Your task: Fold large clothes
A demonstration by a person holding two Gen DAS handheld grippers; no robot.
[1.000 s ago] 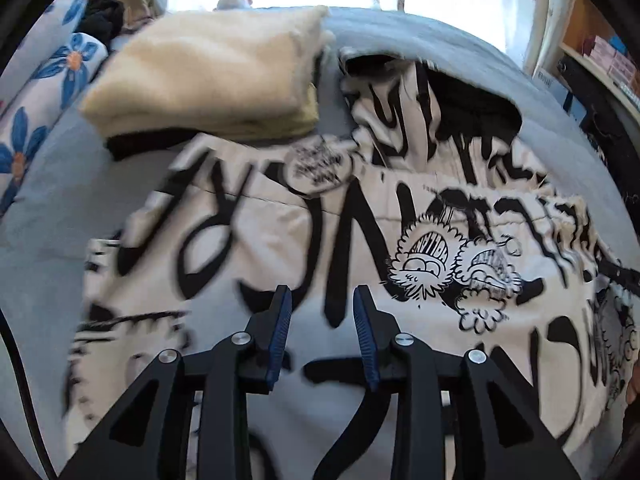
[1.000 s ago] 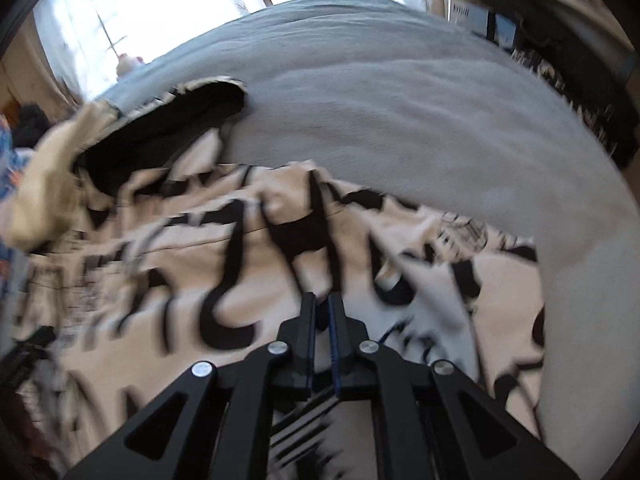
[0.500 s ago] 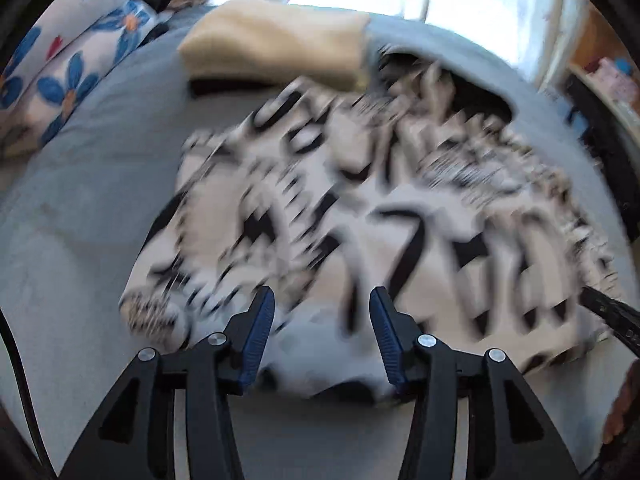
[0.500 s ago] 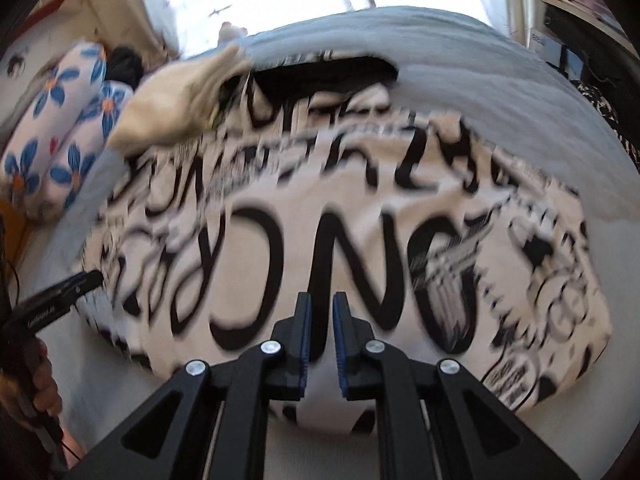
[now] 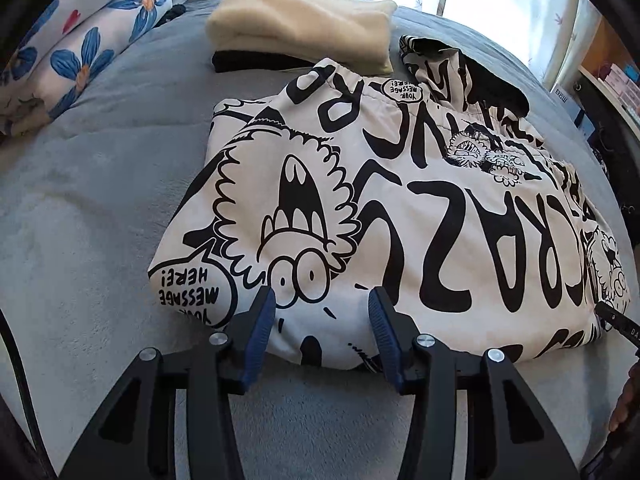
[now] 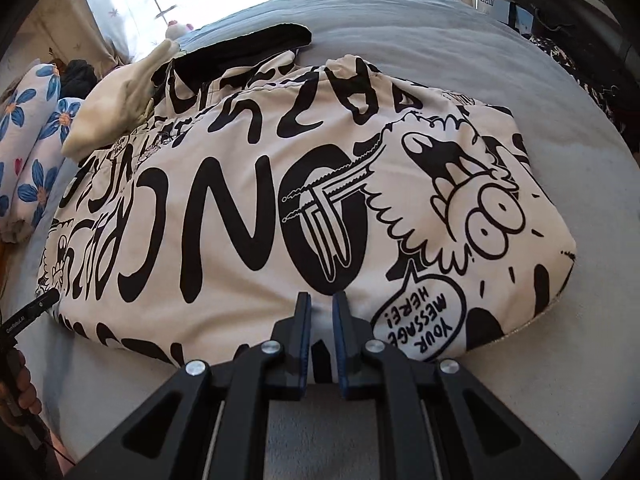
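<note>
A: How much of the printed jacket [image 5: 400, 200] is hidden?

B: Its underside and folded-in layers lie out of sight. The black inside of the hood [image 5: 492, 80] is too dark to read.

A: And the cream pile [image 5: 304, 20] at the far side?

B: A dark item [image 5: 256, 65] lies under it; only its near edge shows, so I cannot tell what it is.

A: The floral pillows [image 5: 76, 52]?

B: Cut off by the left edge. A small pale figure [image 6: 176, 28] by the window is too small to tell.

A: The person?

B: Only part of a hand [image 6: 20, 392] shows at the left edge of the right wrist view, the rest cut off. The shelf [image 5: 612, 80] at far right is cropped, its boxes too small to read.
</note>
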